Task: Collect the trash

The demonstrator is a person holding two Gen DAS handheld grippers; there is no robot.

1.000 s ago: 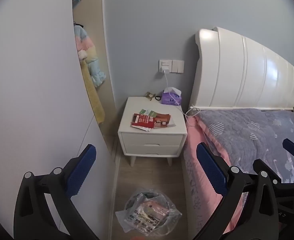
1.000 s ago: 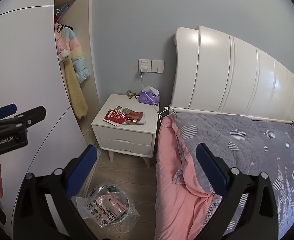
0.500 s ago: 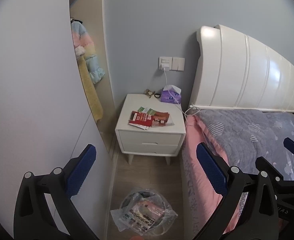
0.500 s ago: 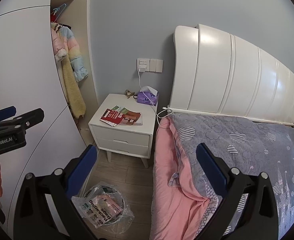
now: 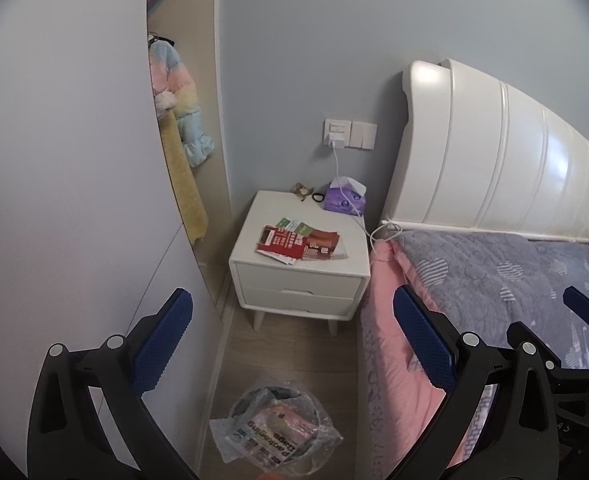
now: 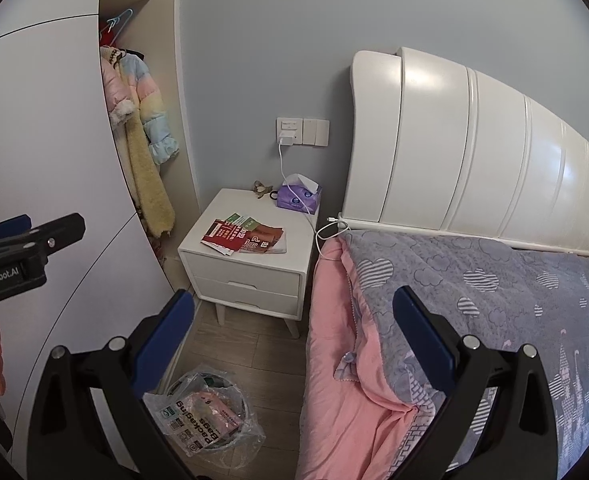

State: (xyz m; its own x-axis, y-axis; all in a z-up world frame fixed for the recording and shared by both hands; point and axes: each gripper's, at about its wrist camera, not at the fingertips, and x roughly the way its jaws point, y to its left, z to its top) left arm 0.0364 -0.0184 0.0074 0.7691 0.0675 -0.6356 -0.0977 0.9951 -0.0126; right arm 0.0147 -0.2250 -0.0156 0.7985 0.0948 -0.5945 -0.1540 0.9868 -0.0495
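Flat red and green wrappers (image 5: 300,242) (image 6: 242,236) lie in a small pile on the white nightstand (image 5: 254,224) (image 6: 210,220). On the floor in front of it stands a round bin (image 5: 274,432) (image 6: 204,416) lined with a clear bag and holding printed packaging. My left gripper (image 5: 292,300) is open and empty, well short of the nightstand and above the bin. My right gripper (image 6: 293,298) is also open and empty, over the bed's edge. Each gripper shows at the edge of the other's view.
A bed with a pink and purple quilt (image 6: 474,300) and a white headboard (image 5: 494,160) fills the right. A white wardrobe door (image 5: 62,160) walls the left, with coats (image 6: 142,120) hanging behind it. A purple tissue pack (image 5: 344,202) and a charger cable (image 6: 326,232) sit on the nightstand.
Both views have drifted slightly, so the nightstand and bin sit a little further left and more of the wardrobe opening shows. Both grippers stay open and empty.
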